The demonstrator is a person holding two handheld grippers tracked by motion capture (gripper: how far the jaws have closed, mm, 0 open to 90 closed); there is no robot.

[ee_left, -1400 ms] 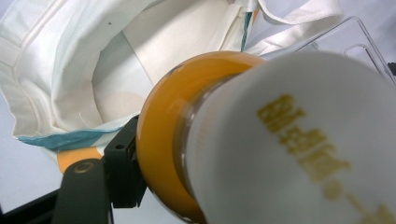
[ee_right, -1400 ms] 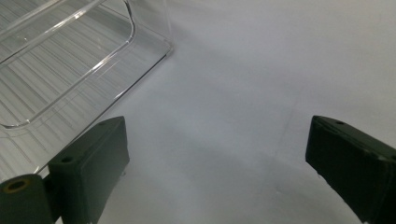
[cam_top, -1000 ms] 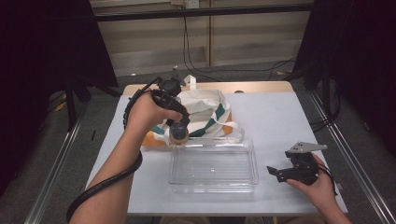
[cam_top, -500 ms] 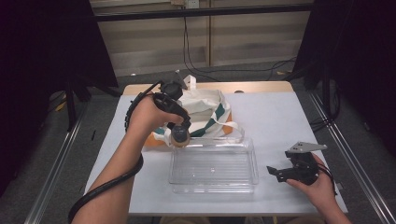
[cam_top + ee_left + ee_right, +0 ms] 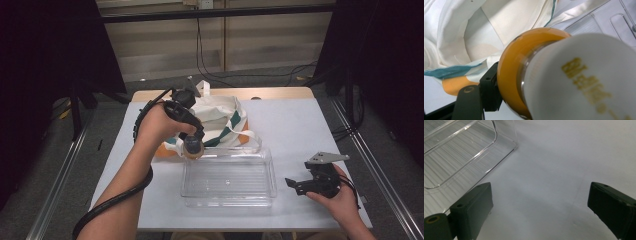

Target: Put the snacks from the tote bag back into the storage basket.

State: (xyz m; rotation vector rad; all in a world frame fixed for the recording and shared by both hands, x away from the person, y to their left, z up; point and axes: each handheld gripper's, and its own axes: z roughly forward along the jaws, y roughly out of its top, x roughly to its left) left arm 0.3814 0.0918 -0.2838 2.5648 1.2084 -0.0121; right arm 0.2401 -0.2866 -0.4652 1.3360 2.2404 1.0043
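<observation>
Left gripper (image 5: 193,145) clamped on orange-lidded jar (image 5: 564,75), label cut off; right gripper (image 5: 300,185) apart above table (image 5: 554,157).

Bag (image 5: 220,117) behind tray (image 5: 227,197), jar (image 5: 193,148) between them, on table (image 5: 300,125)

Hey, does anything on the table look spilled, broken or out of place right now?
Nothing looks spilled or broken. The cloth bag lies slumped and crumpled on the table, its mouth toward the empty clear plastic tray. The left hand-held gripper is shut on a small orange-lidded jar. The right hand-held gripper is open.
</observation>
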